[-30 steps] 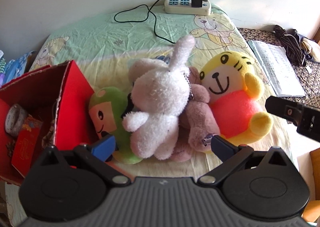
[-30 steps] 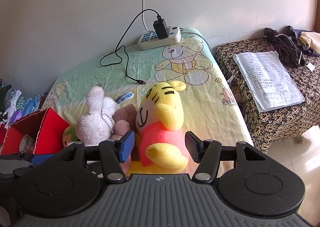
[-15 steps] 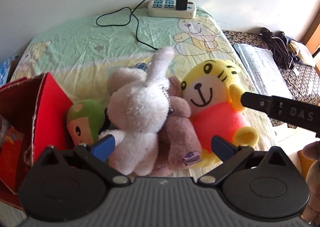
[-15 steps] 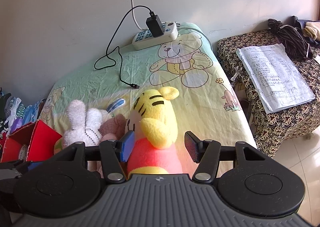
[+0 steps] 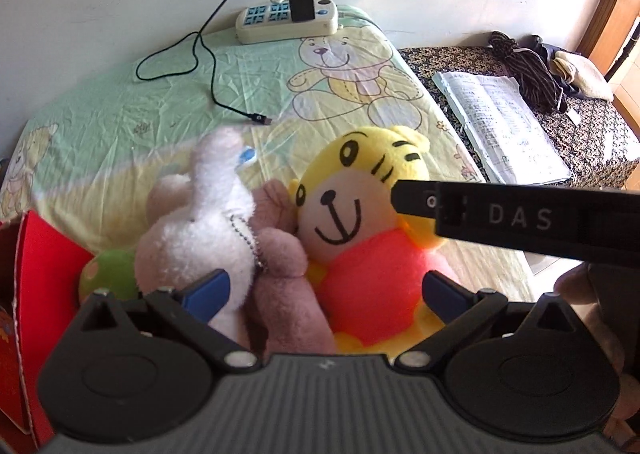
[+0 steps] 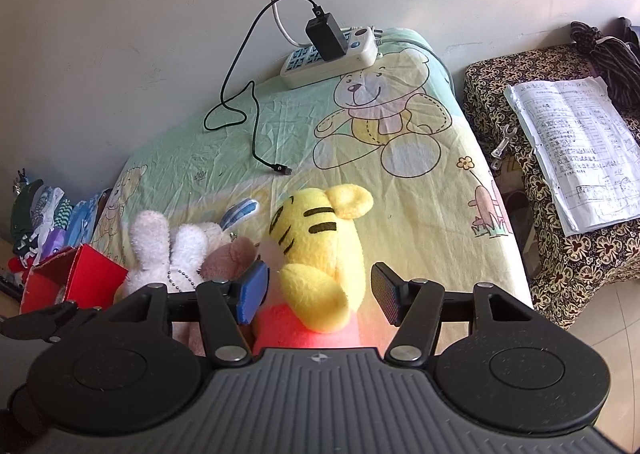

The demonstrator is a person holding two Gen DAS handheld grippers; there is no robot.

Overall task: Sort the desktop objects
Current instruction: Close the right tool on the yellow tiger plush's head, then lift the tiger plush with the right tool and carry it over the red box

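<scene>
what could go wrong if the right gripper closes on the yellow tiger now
The right gripper, open, straddles only the yellow tiger's arm and shoulder, so the plush may dangle or slip out. The brown plush leans against the tiger and the white rabbit beside it, so lifting could drag or topple both. The open left gripper hovers close; the two could collide.

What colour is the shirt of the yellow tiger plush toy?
The yellow tiger plush toy wears a pink-red shirt, shown best in the left wrist view.

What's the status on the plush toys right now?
Both grippers open: right straddling the yellow tiger, left low over the toy pile. White bunny and brown plush press against tiger. Red box left.
</scene>
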